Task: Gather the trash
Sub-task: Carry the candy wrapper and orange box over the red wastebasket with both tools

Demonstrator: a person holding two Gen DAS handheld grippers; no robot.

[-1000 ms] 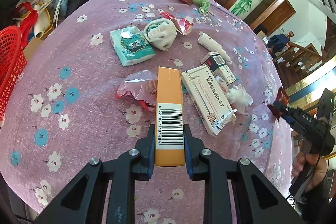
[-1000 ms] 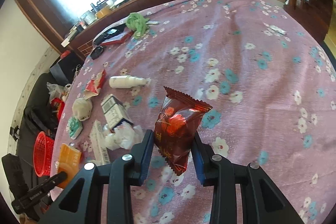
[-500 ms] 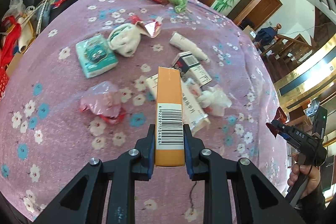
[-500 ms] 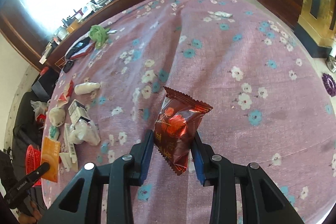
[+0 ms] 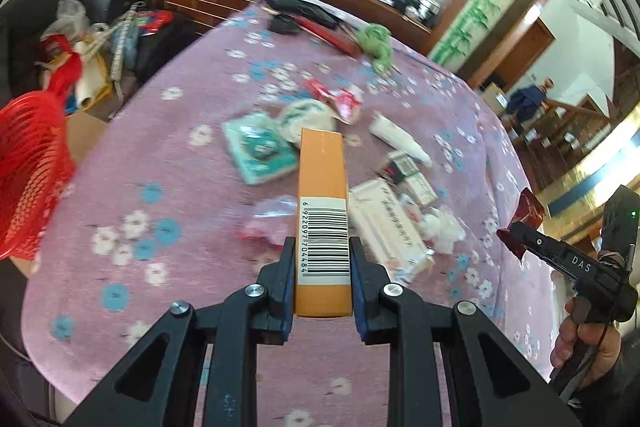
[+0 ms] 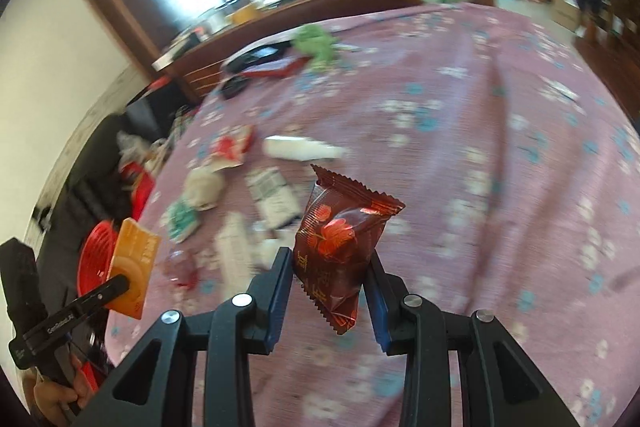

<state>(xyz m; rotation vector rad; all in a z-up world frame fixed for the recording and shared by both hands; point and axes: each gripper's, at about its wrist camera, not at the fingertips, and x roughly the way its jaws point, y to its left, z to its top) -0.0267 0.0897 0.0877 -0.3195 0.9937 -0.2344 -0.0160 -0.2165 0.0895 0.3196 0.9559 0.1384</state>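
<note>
My left gripper is shut on a long orange box with a barcode, held above the purple flowered tablecloth. My right gripper is shut on a dark red snack wrapper, also lifted off the cloth. Each gripper shows in the other view: the right gripper at the right edge, the left gripper at the lower left with the orange box. Loose trash lies mid-table: a teal tissue pack, a white medicine box, a white tube, crumpled wrappers.
A red mesh basket stands off the table's left edge, with bags and clutter on the floor behind it. A green cloth and dark items lie at the table's far end. A person stands in the far room.
Both grippers have swung left with their loads still held. The red basket has come into the left wrist view, and the trash pile has shifted right in both views.
</note>
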